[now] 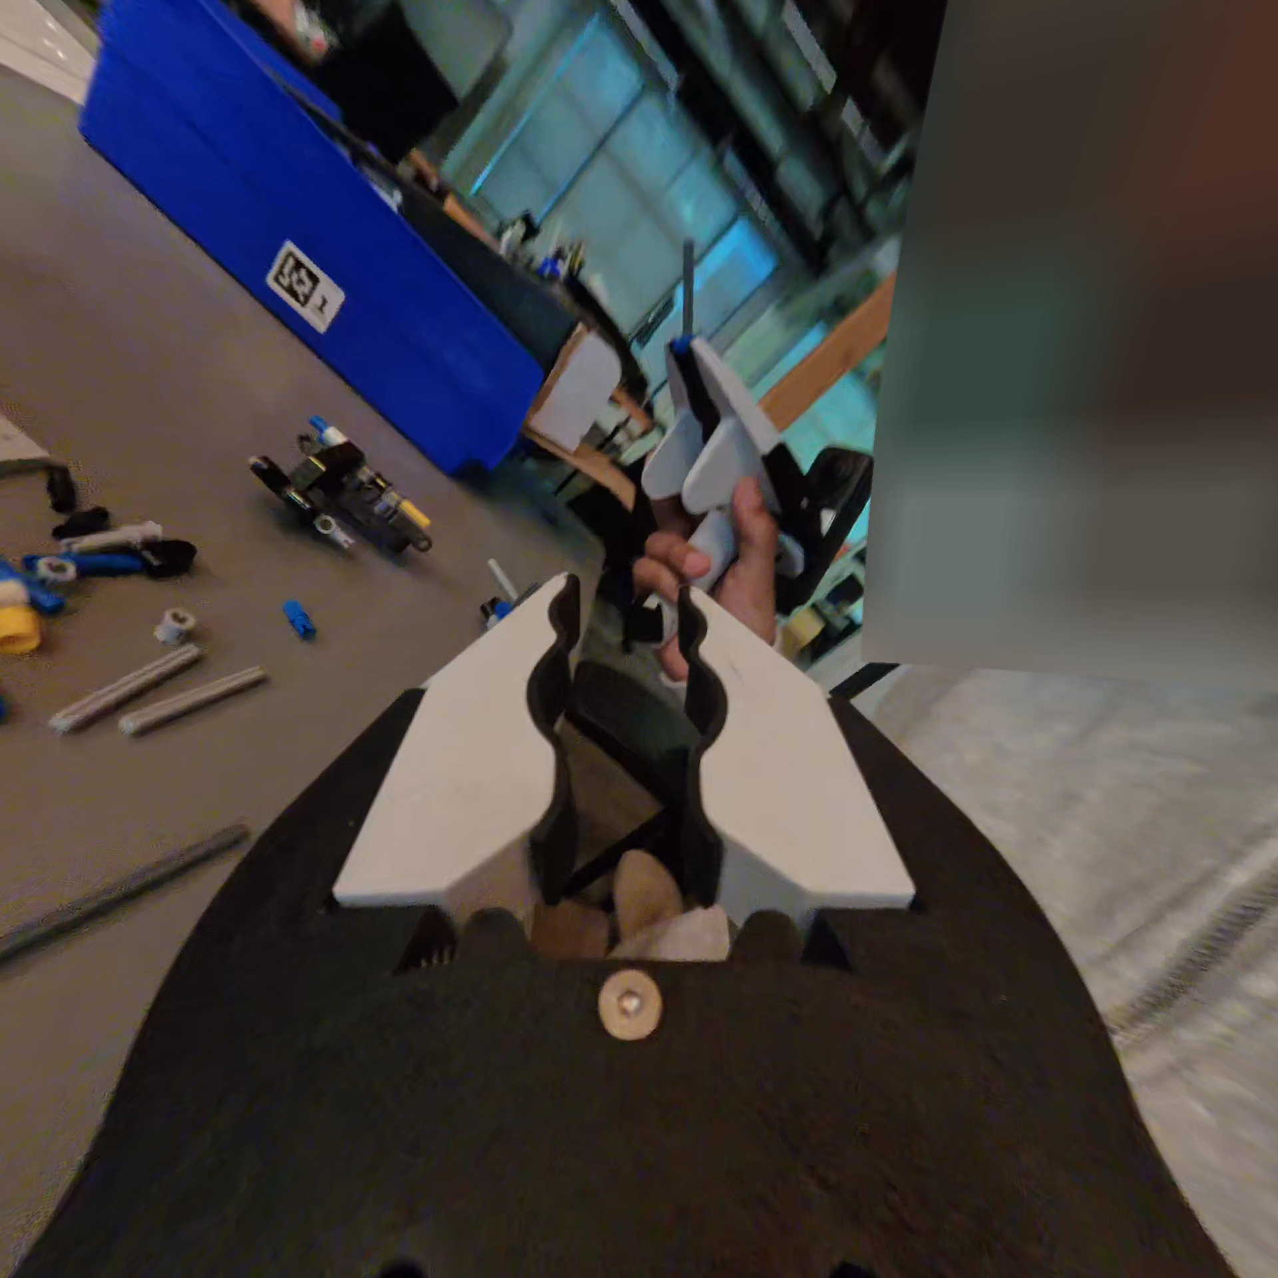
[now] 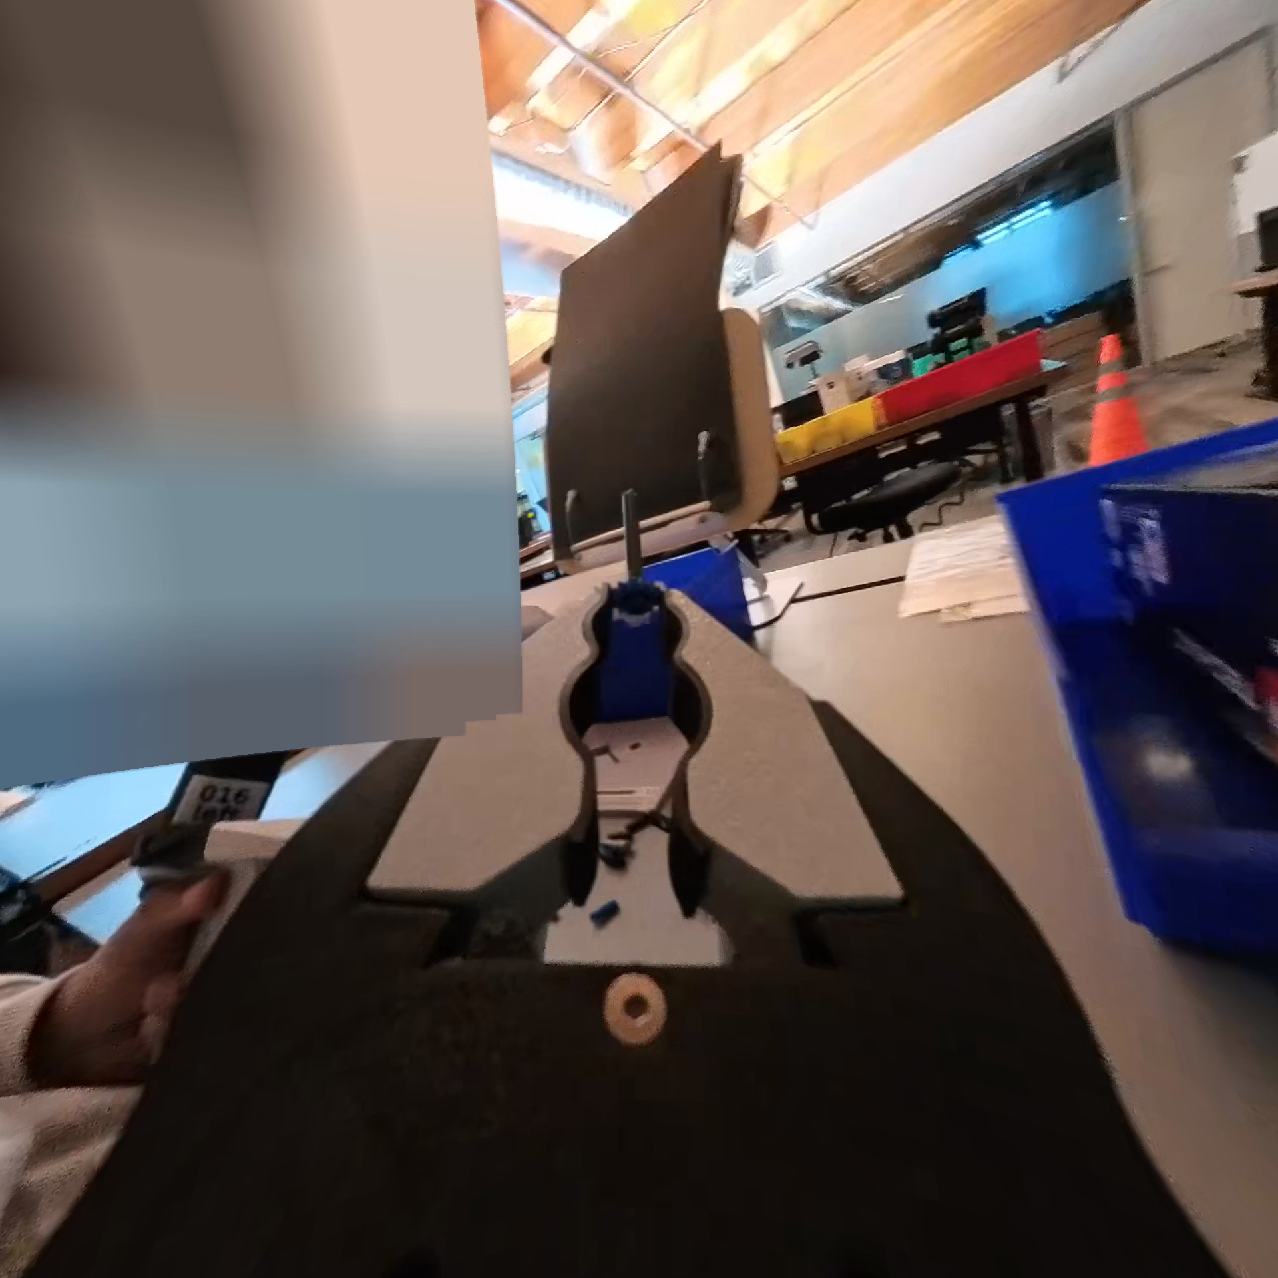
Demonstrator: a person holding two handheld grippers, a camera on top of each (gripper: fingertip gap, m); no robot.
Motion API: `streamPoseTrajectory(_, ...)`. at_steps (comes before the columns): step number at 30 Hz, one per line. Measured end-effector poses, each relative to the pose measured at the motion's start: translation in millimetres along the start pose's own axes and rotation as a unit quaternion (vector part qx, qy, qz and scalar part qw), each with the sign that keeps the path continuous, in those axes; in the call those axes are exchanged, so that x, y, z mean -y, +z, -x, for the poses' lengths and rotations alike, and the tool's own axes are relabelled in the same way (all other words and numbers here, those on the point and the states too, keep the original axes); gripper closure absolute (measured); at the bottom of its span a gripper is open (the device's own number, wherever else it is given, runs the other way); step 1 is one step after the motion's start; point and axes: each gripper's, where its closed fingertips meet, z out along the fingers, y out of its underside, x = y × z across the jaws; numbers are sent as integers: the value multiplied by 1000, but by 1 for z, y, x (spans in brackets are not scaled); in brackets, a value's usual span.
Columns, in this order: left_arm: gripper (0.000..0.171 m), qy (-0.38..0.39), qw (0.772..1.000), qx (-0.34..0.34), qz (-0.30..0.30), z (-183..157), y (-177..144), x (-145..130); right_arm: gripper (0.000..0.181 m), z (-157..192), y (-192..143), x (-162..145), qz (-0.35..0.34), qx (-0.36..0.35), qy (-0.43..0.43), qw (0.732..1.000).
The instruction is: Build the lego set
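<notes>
My left gripper [image 1: 626, 591] is open and empty, held above the table edge. Beyond it, a hand holds my right gripper [image 1: 698, 387], also seen in its own view [image 2: 635, 593]. It is shut on a small blue piece [image 2: 633, 600] with a dark grey axle [image 2: 629, 529] sticking out past the tips; the axle also shows in the left wrist view [image 1: 689, 283]. On the table [image 1: 173, 346] lie a black part-built lego assembly [image 1: 346, 484], a blue pin [image 1: 299, 617], a grey bush [image 1: 174, 626], two grey axles [image 1: 128, 688] and a heap of blue, white and yellow parts [image 1: 76, 560].
A big blue bin [image 1: 311, 242] stands behind the parts and shows at right in the right wrist view [image 2: 1175, 691]. A long dark axle [image 1: 124, 892] lies near the left gripper. A smaller blue bin [image 2: 702, 588], papers [image 2: 961, 574] and a black board [image 2: 643, 387] are ahead. About 15 cm separates my left fingertips from my right. From my left tips it is roughly 12 cm to the grey bush [image 1: 174, 626]; from my right, 25 cm.
</notes>
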Motion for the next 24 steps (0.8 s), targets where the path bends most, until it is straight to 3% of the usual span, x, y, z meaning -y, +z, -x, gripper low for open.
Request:
streamPoseTrajectory(5, 135, 114, 983, 69, 129, 15, 47, -20, 171, -26, -9, 4, -9, -28, 29, 999)
streamPoseTrajectory(9, 126, 234, 933, 116, 248, 38, 78, -44, 171, -38, -15, 9, -20, -33, 70, 997)
streamPoseTrajectory(13, 111, 295, 894, 91, 325, 46, 100, -70, 171, -43, -19, 14, -33, -32, 97, 994)
streamPoseTrajectory(17, 109, 337, 873, 100, 338, 52, 114, -73, 171, -42, -19, 15, -31, -27, 105, 994)
streamPoseTrajectory(24, 110, 331, 887, 126, 295, 51, 117, -62, 172, -43, -20, 13, -31, -23, 119, 992)
